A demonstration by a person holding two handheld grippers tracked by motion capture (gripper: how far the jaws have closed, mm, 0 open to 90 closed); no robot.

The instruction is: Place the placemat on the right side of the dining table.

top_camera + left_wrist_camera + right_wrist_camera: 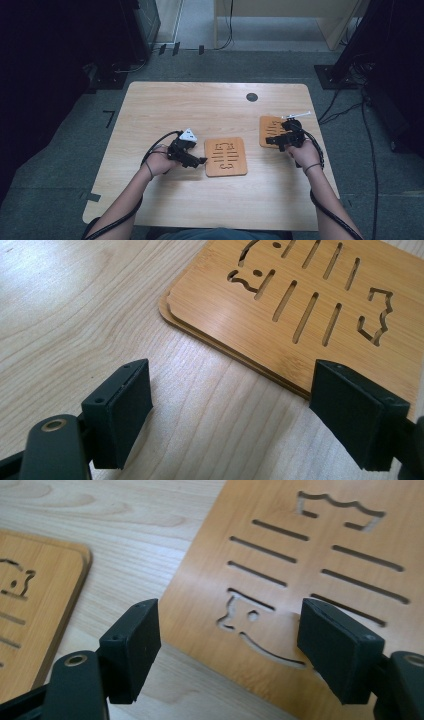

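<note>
the right tool (pixel 275 142) sits over the near left part of a cut-out wooden board (pixel 270 131) at the right side of the counter (pixel 165 102). in the right gripper view its two black jaws stand wide apart, with nothing between the pads (pixel 135 647); the board (pixel 320 570) lies flat under and just beyond them, its near corner running beneath the right jaw, and whether that jaw touches the wood cannot be told. the board's slots run across that view with a slight tilt, the animal-shaped cut-out close to the jaws and a crown-like cut-out at the far end. in the high view this board lies with its long side running near to far.

the left tool (pixel 200 161) points right, its tip just at the left edge of a stack of two like boards (pixel 226 156) in the middle of the counter. in the left gripper view its jaws are also wide and empty, with bare counter (pixel 75 305) between them; the stack (pixel 310 300) lies just beyond, its near edge passing behind the right jaw, not gripped. the stack is almost square, lies flat, and its slots run left to right in the high view.

the two boards' places are well apart, with bare wood between.
</note>
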